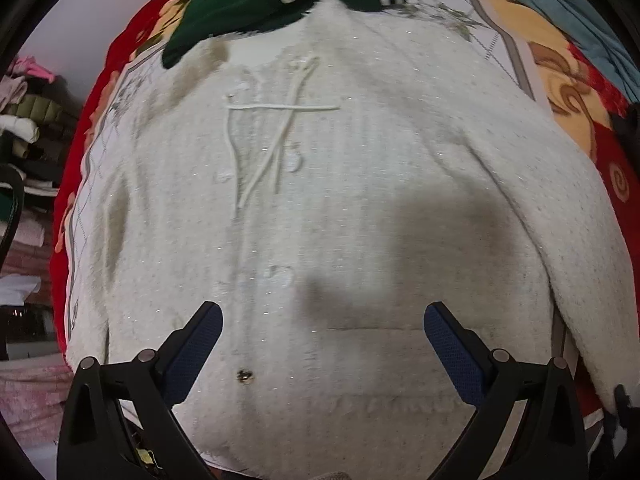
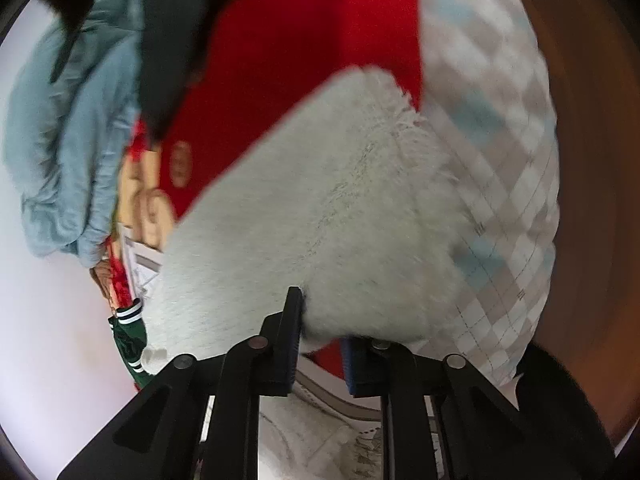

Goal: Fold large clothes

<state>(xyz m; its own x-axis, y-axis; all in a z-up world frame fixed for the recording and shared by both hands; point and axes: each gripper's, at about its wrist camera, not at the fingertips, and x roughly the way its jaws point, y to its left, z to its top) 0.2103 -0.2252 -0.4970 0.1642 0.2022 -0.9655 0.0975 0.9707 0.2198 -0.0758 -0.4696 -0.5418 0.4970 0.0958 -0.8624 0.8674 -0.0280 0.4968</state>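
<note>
White fuzzy sweater (image 1: 360, 208) lies flat on the red floral blanket (image 1: 576, 92); right gripper (image 2: 320, 340) fingers pinch its sleeve, left gripper (image 1: 322, 340) fingers wide above the hem; next, likely fold sleeve inward.

We're looking down on a fuzzy white sweater (image 1: 340, 208) spread flat over a red floral blanket (image 1: 576, 92), its drawstrings (image 1: 276, 140) crossed near the collar. Our left gripper (image 1: 322, 340) hangs above the hem, jaws wide apart. A green garment (image 1: 256, 4) with striped cuffs overlaps the sweater's top edge.
</note>
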